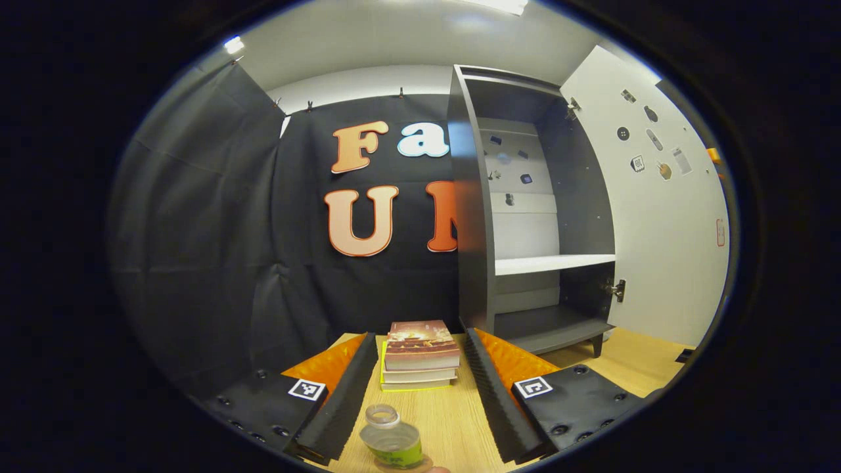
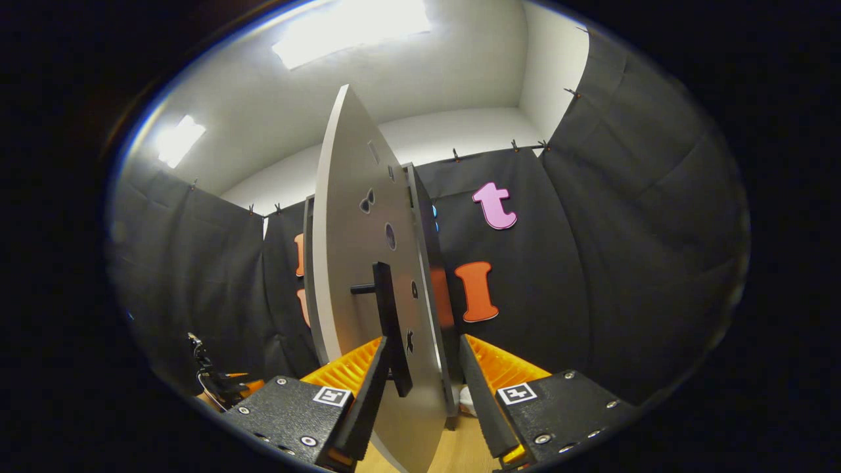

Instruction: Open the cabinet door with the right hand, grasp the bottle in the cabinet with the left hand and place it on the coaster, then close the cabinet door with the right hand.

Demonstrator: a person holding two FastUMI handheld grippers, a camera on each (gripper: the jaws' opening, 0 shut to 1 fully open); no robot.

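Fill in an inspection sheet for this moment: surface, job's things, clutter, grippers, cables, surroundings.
Surface: wooden table.
Job's things: cabinet open, shelves bare; door swung wide; bottle upright on the table, coaster not made out.
Clutter: stack of books.
Grippers: left gripper open behind the bottle; right gripper open, fingers either side of the door handle.
Cables: nothing seen.
Surroundings: black cloth wall, white wall with stickers.

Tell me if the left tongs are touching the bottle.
Apart. Left gripper view: the bottle stands on the table between the open left tongs, bare wood either side.
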